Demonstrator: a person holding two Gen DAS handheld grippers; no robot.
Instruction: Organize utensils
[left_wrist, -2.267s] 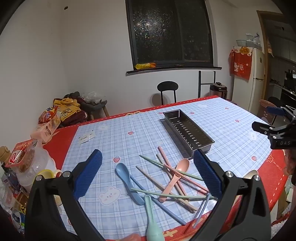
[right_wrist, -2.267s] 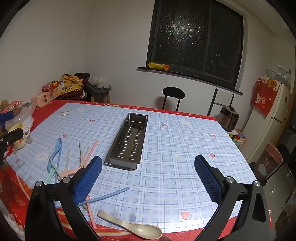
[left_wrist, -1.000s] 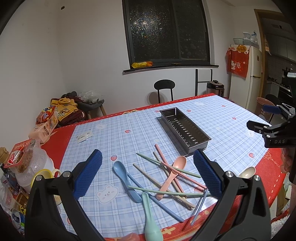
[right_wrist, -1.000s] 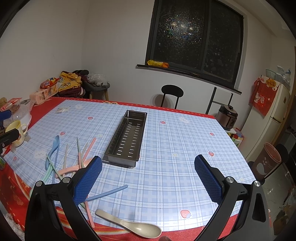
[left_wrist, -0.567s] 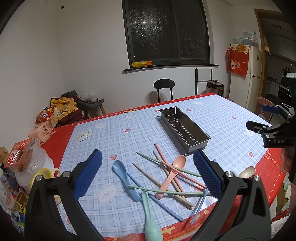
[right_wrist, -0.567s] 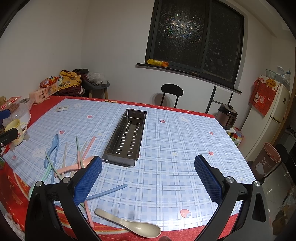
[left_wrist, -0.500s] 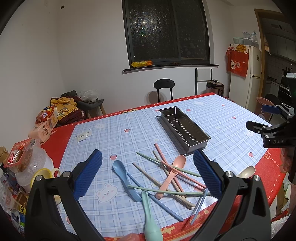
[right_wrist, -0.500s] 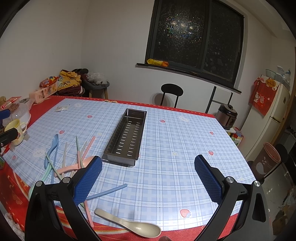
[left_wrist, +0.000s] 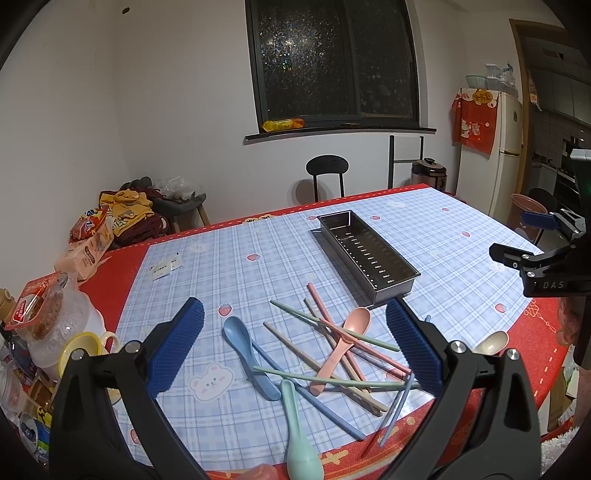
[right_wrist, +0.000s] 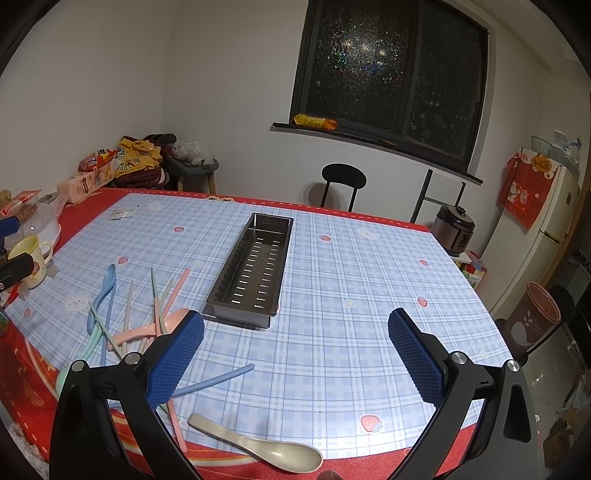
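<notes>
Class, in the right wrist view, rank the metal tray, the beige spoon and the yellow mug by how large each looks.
1. metal tray, clearly the largest.
2. beige spoon, long, but it lies nearest the camera, which inflates it.
3. yellow mug, smallest in the picture, though it stands further off, so its place against the spoon is unsure.

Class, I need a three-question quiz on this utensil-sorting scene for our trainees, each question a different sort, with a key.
1. True or false: the metal tray already holds a spoon.
2. Which spoon lies nearest the right gripper? A. blue B. beige C. pink
3. Fill in: both grippers are ___.

Key: 1. False; the tray shows only its slotted floor. 2. B, the beige spoon by the table edge. 3. Open; the left gripper hovers over the chopstick pile.
</notes>
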